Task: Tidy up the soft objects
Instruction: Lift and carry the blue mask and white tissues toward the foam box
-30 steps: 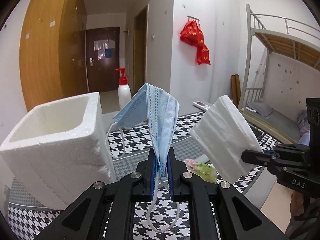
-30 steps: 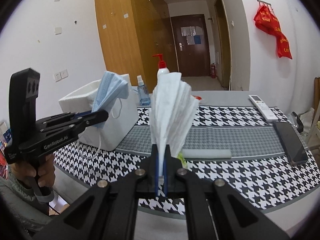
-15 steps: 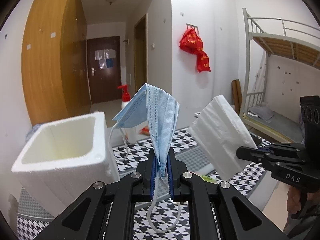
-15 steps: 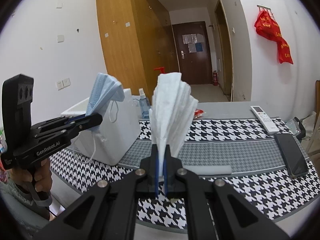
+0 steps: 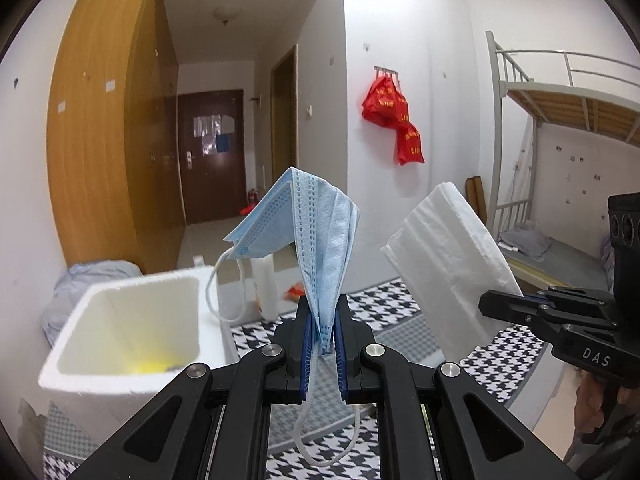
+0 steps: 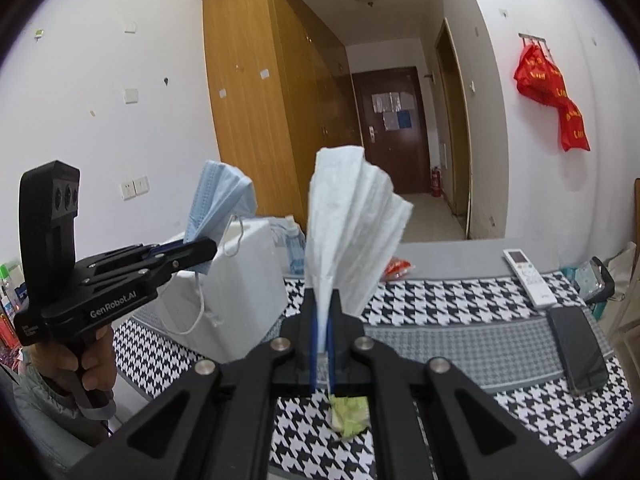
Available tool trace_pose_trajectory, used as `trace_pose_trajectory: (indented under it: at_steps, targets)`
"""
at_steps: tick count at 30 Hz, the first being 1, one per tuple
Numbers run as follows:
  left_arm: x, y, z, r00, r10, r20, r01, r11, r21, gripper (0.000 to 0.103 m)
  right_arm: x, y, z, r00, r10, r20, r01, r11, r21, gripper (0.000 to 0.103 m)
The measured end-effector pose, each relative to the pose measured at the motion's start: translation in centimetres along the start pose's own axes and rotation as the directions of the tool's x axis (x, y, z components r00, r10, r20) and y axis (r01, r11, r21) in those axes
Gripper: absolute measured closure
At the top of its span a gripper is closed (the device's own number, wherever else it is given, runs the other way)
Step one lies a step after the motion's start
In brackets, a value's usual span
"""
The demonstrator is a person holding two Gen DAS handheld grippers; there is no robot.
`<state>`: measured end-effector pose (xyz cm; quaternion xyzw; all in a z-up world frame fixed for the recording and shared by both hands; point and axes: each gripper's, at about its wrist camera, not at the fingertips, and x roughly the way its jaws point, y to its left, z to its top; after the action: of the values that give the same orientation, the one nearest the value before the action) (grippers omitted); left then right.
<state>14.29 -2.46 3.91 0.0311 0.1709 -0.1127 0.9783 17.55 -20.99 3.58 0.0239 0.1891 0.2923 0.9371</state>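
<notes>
My left gripper (image 5: pixel 324 322) is shut on a blue face mask (image 5: pixel 316 236), which stands up from the pads with its ear loops dangling. The same mask (image 6: pixel 218 200) shows in the right wrist view, held in the left gripper (image 6: pixel 208 250) above the foam box. My right gripper (image 6: pixel 322 322) is shut on a folded white tissue (image 6: pixel 352 220) that fans upward. In the left wrist view the tissue (image 5: pixel 444 264) and right gripper (image 5: pixel 486 304) are at right. The open white foam box (image 5: pixel 132 332) sits low at left, with something yellow at its bottom.
A houndstooth cloth (image 6: pixel 460 304) covers the table. On it lie a remote (image 6: pixel 528 276), a dark phone (image 6: pixel 576 356), a small bottle (image 6: pixel 294 248) behind the foam box (image 6: pixel 240 292), a red packet (image 6: pixel 396 268) and a green packet (image 6: pixel 352 412). A bunk bed (image 5: pixel 560 120) stands at right.
Both grippers have risen with the mask and the tissue still held. The foam box and table now sit lower in both views, and the box's inside shows more.
</notes>
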Motion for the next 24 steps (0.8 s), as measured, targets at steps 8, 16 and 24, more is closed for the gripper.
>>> trace_pose_trajectory:
  at_steps: [8, 16, 24]
  targets:
    - [-0.4, 0.9, 1.4, 0.999, 0.043, 0.026, -0.043, 0.999, 0.01, 0.092, 1.3, 0.0, 1.1, 1.0, 0.024, 0.007, -0.024, 1.0, 0.0, 0.097]
    - [-0.6, 2.3, 2.4, 0.994, 0.103, 0.036, -0.103, 0.995, -0.001, 0.092, 2.1, 0.7, 2.2, 0.999, 0.043, 0.008, -0.042, 0.999, -0.017, 0.097]
    - [-1.6, 4.3, 3.0, 0.983, 0.176, 0.052, -0.175, 0.984, -0.025, 0.092, 2.8, 2.1, 3.3, 0.996, 0.092, 0.02, -0.091, 0.995, -0.047, 0.097]
